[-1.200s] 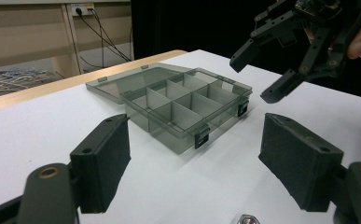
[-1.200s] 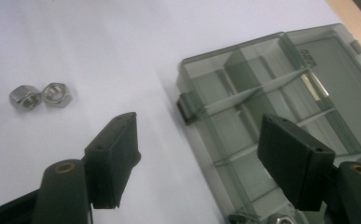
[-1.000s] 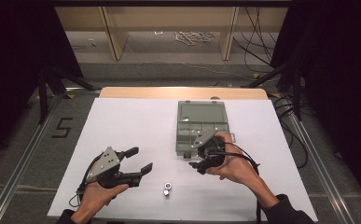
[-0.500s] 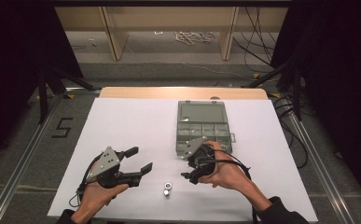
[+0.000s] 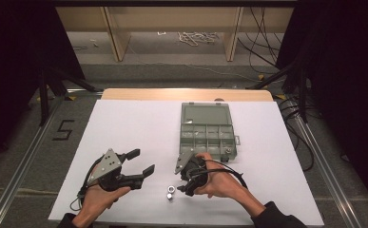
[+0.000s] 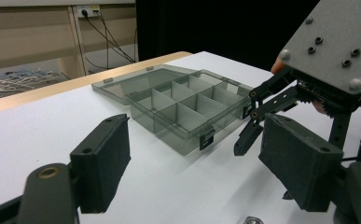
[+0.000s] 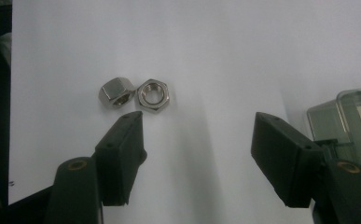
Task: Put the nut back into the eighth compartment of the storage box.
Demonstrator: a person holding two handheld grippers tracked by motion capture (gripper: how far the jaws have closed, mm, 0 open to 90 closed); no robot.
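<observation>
My right gripper [image 7: 197, 154], jaws apart, hovers just short of 2 nuts [image 7: 135, 94]; neither is grasped or boxed in the organizer [image 5: 206, 130] yet.

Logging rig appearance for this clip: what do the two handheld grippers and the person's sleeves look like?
Both the left gripper and right gripper are black, with blocky padded jaws, a grey three-cornered plate with screws on top, and a trailing black cable. Dark sleeves show at the wrists.

White worktop [image 5: 134, 128], wooden strip along its far edge. On it: a grey compartment box [image 5: 207, 130], lid open flat, right of centre. Two steel nuts [image 5: 170, 192] touching each other near the front edge.
</observation>
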